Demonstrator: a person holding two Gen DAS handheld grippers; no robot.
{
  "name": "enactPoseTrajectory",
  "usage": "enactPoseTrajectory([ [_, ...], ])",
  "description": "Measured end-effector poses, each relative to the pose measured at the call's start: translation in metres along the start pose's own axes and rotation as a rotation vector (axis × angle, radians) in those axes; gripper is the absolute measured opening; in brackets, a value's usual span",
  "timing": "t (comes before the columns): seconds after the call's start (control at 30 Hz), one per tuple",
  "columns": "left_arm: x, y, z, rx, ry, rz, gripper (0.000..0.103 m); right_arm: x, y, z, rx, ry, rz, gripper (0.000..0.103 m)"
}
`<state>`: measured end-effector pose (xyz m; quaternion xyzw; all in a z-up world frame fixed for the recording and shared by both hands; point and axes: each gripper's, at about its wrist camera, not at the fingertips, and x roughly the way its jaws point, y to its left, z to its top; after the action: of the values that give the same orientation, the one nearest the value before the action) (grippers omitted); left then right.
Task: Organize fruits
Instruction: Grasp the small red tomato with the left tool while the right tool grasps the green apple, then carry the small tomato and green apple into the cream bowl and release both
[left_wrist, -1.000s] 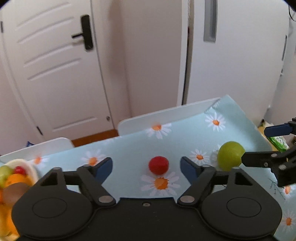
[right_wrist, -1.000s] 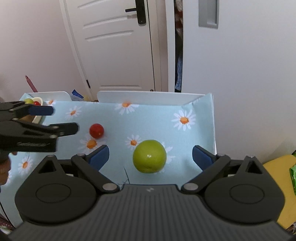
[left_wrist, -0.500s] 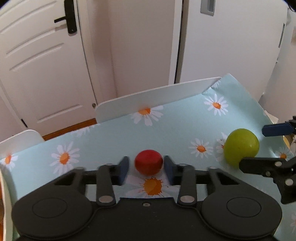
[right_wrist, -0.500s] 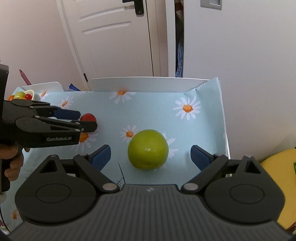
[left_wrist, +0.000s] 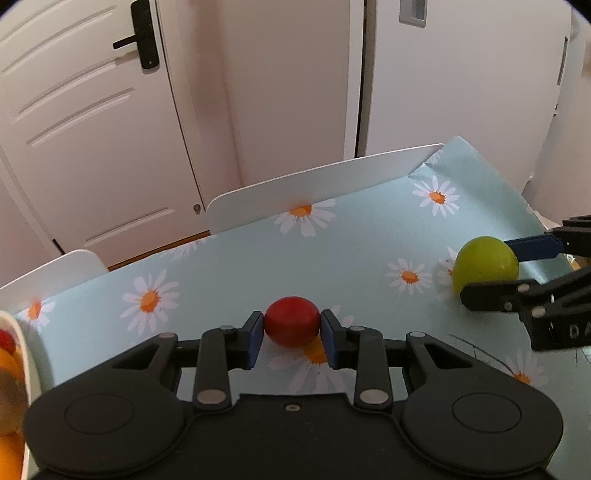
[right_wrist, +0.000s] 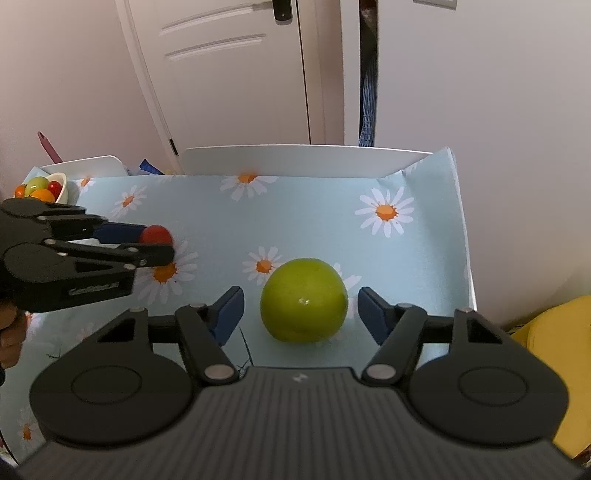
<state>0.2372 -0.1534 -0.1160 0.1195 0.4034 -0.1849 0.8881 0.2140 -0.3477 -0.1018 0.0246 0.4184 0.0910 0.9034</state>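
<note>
Between the closing right fingers (right_wrist: 373, 308) lies the green fruit (right_wrist: 303, 300), untouched.

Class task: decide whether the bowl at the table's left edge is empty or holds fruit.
It holds fruit. In the right wrist view the white bowl contains green, orange and red pieces reaching about to its rim.

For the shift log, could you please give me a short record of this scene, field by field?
surface: daisy cloth
left claw: shut on the tomato
right claw: closing around the green fruit, pads not yet touching
bowl: far left edge, holds mixed fruits
loose fruits: tomato and green fruit, both resting on the cloth
</note>
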Motion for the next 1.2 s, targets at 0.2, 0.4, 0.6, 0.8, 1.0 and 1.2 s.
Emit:
enactPoseTrajectory([
  [0.2, -0.008, 0.001, -0.009, -0.018, 0.005, 0.012, 0.037, 0.003, -0.001, -0.001, -0.002, 0.005, -0.001, 0.08],
  [0.4, -0.021, 0.001, -0.014, -0.044, -0.008, 0.036, 0.036, 0.003, 0.001, -0.001, -0.013, 0.004, -0.005, 0.068],
  [0.6, -0.041, 0.0, -0.019, -0.07, -0.029, 0.07, 0.036, -0.006, 0.009, 0.001, -0.039, -0.005, 0.018, 0.068],
  [0.8, -0.073, 0.003, -0.027, -0.137, -0.061, 0.11, 0.036, -0.019, 0.023, 0.01, -0.078, -0.019, 0.051, 0.068],
  [1.0, -0.108, 0.018, -0.036, -0.234, -0.102, 0.172, 0.036, -0.031, 0.049, 0.023, -0.128, -0.039, 0.109, 0.068],
  [1.2, -0.143, 0.042, -0.045, -0.294, -0.132, 0.243, 0.036, -0.045, 0.088, 0.038, -0.187, -0.065, 0.176, 0.068],
])
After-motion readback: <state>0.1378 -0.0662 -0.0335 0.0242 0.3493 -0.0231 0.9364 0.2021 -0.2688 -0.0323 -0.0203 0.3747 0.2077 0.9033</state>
